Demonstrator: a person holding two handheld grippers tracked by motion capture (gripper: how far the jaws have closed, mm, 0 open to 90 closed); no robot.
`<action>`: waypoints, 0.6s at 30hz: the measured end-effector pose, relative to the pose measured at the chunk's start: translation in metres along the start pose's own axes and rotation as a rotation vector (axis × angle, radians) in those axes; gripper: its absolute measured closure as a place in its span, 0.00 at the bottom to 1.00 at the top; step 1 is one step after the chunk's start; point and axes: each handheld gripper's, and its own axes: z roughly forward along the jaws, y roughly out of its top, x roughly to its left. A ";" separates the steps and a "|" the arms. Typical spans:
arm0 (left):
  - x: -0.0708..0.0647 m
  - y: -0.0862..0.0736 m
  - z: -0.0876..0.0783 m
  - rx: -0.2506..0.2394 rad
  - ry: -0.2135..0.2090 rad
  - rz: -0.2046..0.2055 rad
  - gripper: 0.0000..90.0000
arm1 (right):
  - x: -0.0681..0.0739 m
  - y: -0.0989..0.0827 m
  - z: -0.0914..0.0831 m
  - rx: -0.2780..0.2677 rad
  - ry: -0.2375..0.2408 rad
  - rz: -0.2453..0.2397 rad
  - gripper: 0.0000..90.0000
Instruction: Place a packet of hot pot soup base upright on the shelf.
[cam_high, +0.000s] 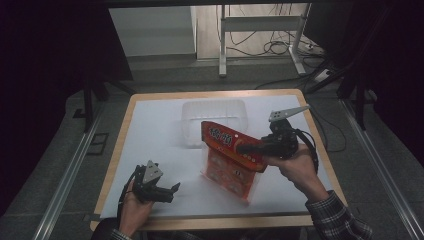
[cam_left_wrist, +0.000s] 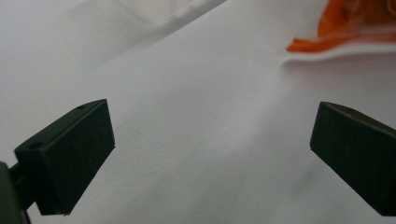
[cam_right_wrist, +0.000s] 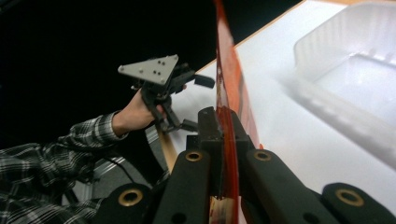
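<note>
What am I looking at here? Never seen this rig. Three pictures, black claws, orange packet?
No robot: a person holds hand-held tongs in each hand. The high view looks down on a white table; the other two views come from cameras riding on each pair of tongs. The right tongs are shut on the top edge of an orange snack bag, seen edge-on between the jaws in the right gripper view. The left tongs are open, low over the table. A clear plastic tub sits behind the bag.
</note>
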 end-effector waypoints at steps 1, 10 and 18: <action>0.000 0.000 0.000 -0.001 0.000 0.000 0.00 | 0.000 0.002 -0.001 -0.002 -0.008 -0.004 0.99; 0.001 0.000 -0.001 -0.011 -0.006 -0.004 0.00 | -0.012 0.017 -0.010 -0.053 -0.034 0.011 0.99; 0.000 0.001 -0.001 -0.015 -0.008 -0.002 0.00 | -0.019 0.033 -0.014 -0.101 -0.013 0.027 0.99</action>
